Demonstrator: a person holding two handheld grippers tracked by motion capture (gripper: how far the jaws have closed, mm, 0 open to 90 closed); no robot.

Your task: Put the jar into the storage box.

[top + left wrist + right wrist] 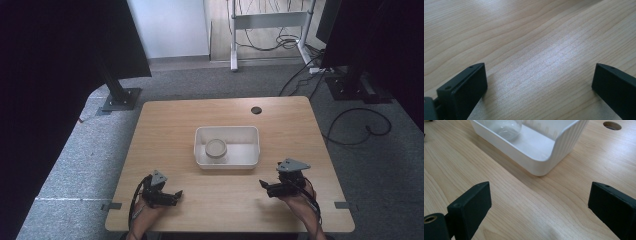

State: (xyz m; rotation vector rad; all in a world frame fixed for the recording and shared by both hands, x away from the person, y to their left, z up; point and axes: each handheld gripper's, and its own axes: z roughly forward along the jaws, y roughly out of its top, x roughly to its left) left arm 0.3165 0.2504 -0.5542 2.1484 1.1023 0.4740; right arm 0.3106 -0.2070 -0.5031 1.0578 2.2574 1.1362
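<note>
Left gripper (172, 196): low over the table (165, 125) near its front edge, jaws wide apart, bare wood between them.
Right gripper (265, 186): near the front edge (right side), jaws wide apart, nothing held.
Open room: bare wood between both grippers and the tray.
Tray (252, 145): white, mid-table, just beyond the right gripper.
Contents: one jar (216, 148) at the tray's left end.
Far edge: round hole (256, 110).

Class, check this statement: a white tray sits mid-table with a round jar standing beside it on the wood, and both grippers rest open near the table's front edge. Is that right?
One detail is wrong: the jar stands inside the white tray, at its left end, not beside it, as the high view shows. The left gripper and right gripper are indeed open near the front edge.
</note>
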